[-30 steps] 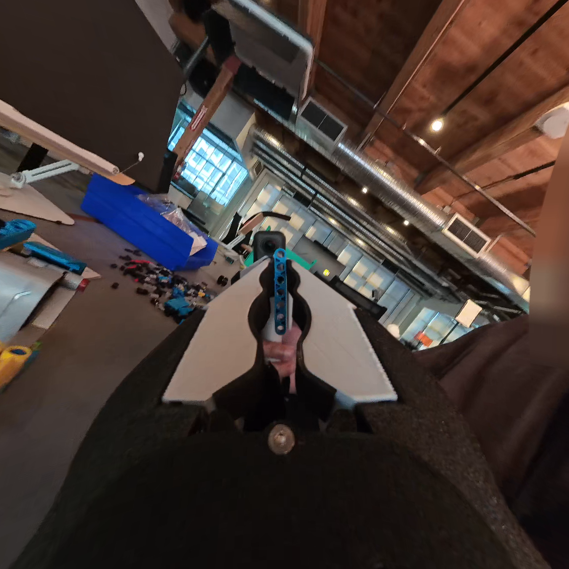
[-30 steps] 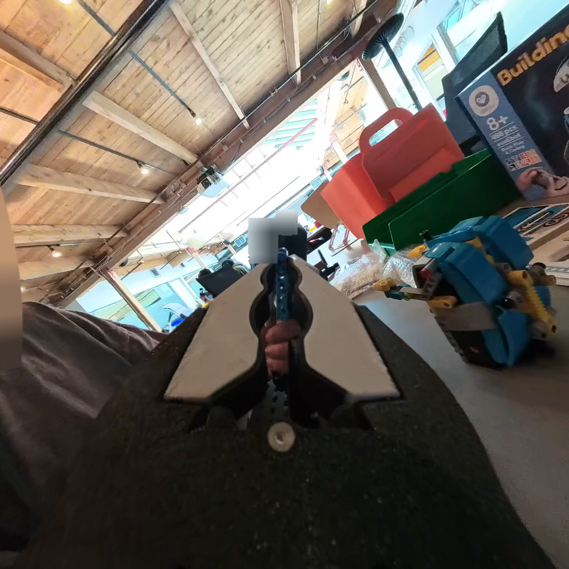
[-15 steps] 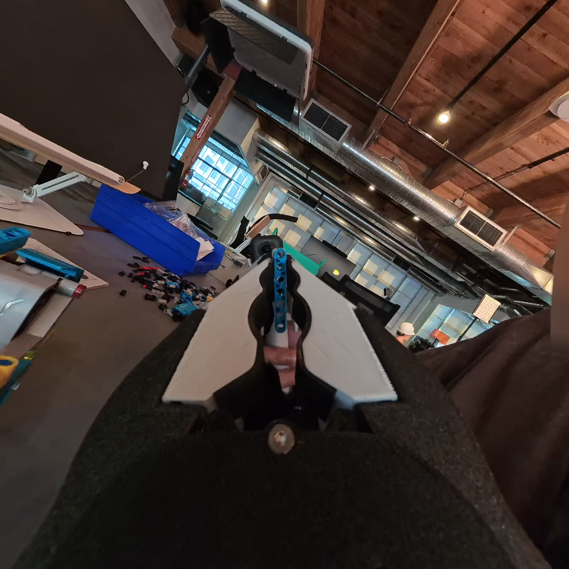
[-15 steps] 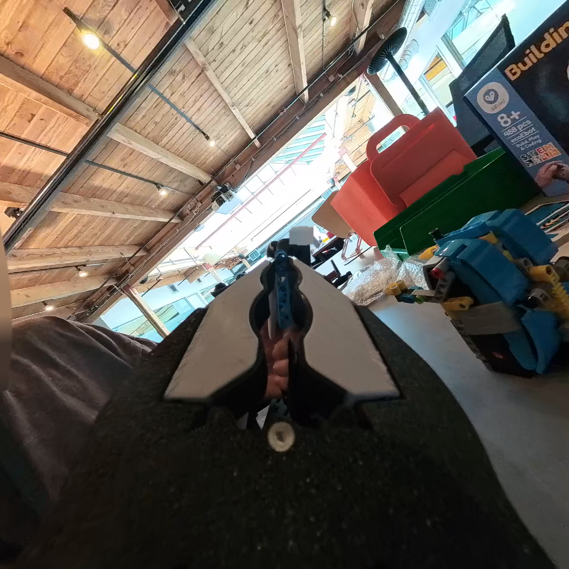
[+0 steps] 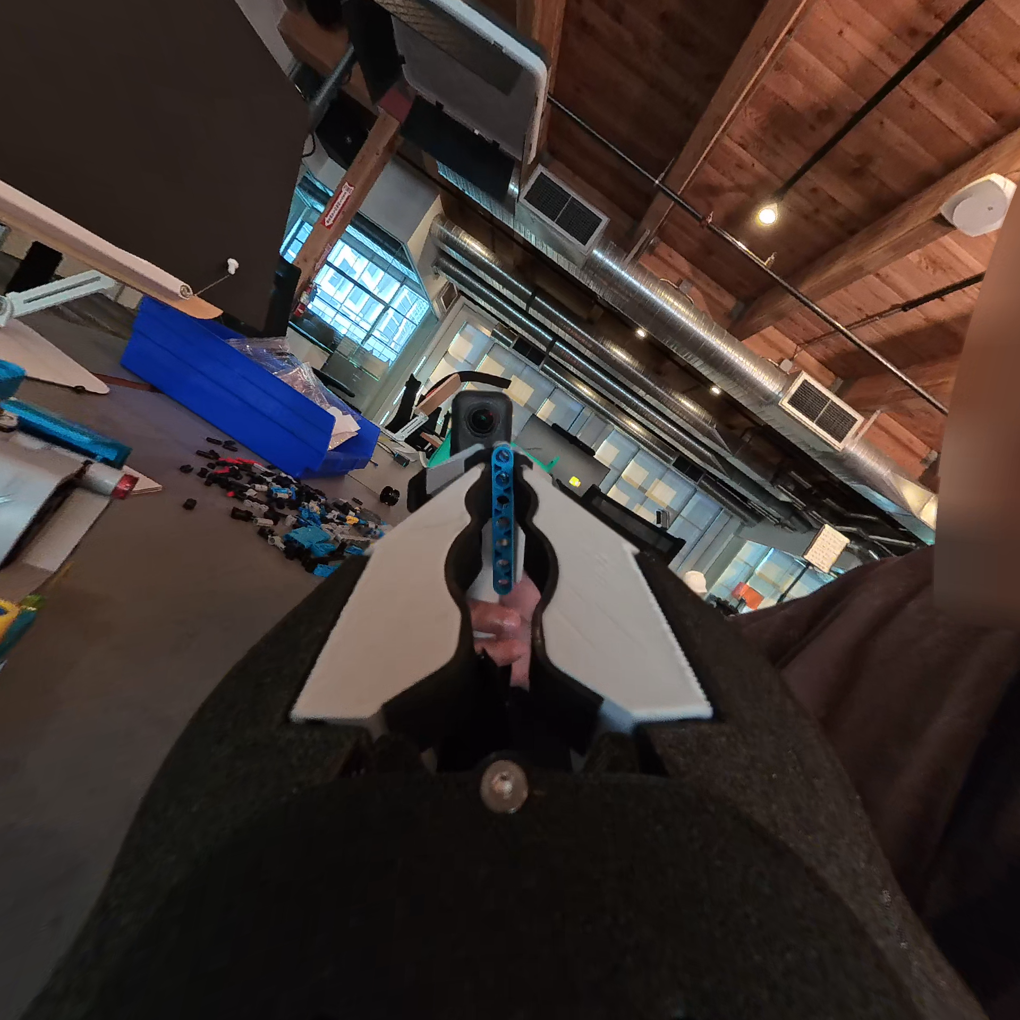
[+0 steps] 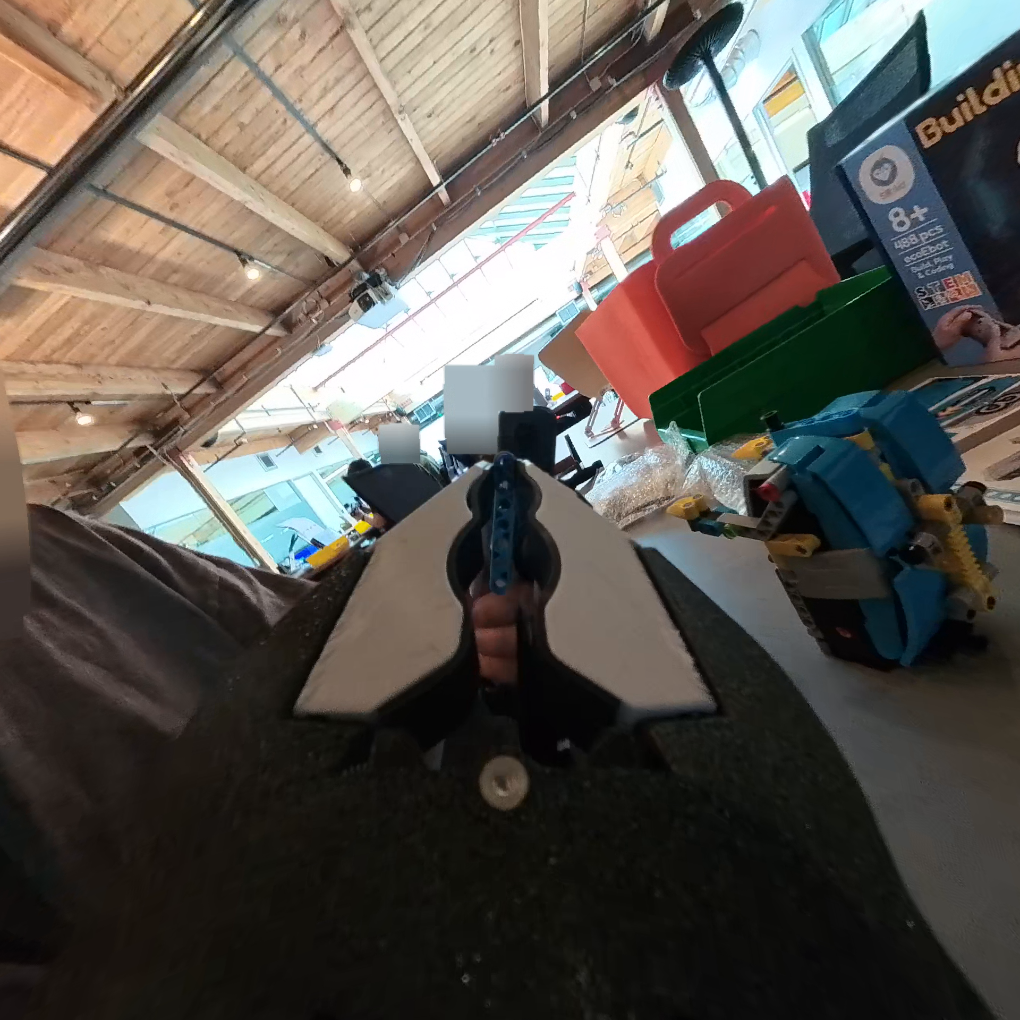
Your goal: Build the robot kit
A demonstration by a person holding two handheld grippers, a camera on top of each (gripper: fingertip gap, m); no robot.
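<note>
- Left wrist view: the left gripper (image 5: 503, 469) is tilted up off the table, its two white fingers (image 5: 408, 596) pinched on a narrow blue plastic beam with a row of round holes (image 5: 503, 524), which stands on edge between them and shows through the cut-out.
- Straight ahead, the right gripper's black camera (image 5: 479, 422) faces this one, and a person's fingers show below the beam.
- On the grey tabletop (image 5: 138, 579) to the left lies a loose scatter of small black, blue and red building pieces (image 5: 281, 505), well apart from the gripper.
- Behind the scatter sits a long blue plastic bin (image 5: 232, 394) with crumpled clear plastic in it.
- A dark brown sleeve (image 5: 883, 690) fills the right edge.
- Right wrist view: the right gripper (image 6: 503, 469) likewise has its white fingers (image 6: 601, 601) closed on the same blue holed beam (image 6: 501, 530), seen edge-on and darker here; a hand's fingers show just below it.
- To the right on the pale tabletop (image 6: 828, 745) stands a blue, yellow and grey brick-built model (image 6: 877, 530), apart from the gripper.
- Behind the model are clear plastic bags (image 6: 640, 485), a green plastic tray (image 6: 784, 370), a red-orange plastic case with a handle (image 6: 717, 276) and a dark printed cardboard box (image 6: 938, 221).
</note>
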